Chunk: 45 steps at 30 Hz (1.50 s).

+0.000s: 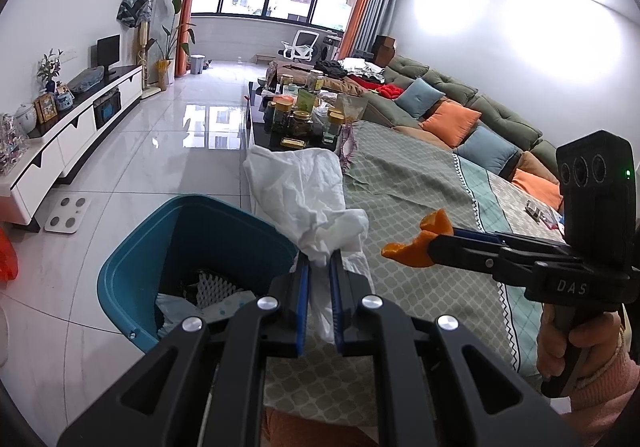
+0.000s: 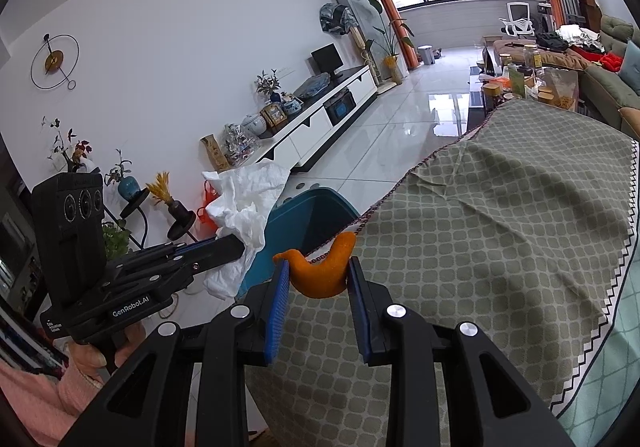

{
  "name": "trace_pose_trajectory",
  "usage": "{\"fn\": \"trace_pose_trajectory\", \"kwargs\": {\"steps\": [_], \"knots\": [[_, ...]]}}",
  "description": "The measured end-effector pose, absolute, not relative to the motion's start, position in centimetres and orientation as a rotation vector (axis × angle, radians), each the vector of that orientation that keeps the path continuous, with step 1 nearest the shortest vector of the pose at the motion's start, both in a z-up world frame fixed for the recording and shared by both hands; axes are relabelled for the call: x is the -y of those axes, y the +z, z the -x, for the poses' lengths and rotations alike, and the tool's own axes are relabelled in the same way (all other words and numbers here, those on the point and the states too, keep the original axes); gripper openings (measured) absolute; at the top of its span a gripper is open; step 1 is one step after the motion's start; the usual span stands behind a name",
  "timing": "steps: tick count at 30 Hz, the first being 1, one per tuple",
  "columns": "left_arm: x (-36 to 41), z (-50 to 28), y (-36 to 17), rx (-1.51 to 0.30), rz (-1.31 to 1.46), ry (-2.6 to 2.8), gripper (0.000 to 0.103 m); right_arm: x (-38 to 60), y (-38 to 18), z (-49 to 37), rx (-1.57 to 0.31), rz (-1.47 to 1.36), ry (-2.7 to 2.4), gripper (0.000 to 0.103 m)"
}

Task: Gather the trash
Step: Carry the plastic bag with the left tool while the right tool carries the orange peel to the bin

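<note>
Fingers of my left gripper (image 1: 320, 267) clamp the crumpled white tissue (image 1: 304, 195), light and soft, above the blue plastic bin (image 1: 132, 267); right gripper (image 2: 316, 279) pinches curled orange peel (image 2: 320, 267), stiffer, mid-body.

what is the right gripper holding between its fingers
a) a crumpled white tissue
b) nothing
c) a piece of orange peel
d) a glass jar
c: the right gripper has a curled piece of orange peel clamped between its blue-padded fingers, while the white tissue is in the left gripper, near the blue bin.
</note>
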State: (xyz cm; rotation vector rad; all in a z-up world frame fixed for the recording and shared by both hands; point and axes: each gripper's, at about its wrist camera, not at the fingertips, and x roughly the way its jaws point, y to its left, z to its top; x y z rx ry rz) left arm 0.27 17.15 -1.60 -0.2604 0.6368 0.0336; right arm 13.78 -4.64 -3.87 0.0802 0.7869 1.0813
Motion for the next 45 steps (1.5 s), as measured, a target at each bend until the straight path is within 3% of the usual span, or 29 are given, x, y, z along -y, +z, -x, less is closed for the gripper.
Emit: {"fn": "trace_pose_trajectory", "kwargs": {"steps": [45], "knots": [[-19.2,-0.5,-2.0,-0.639,0.269,0.110,0.011,1.7,-4.0,-13.8,-0.794,-0.040,1.123,0.030]]}}
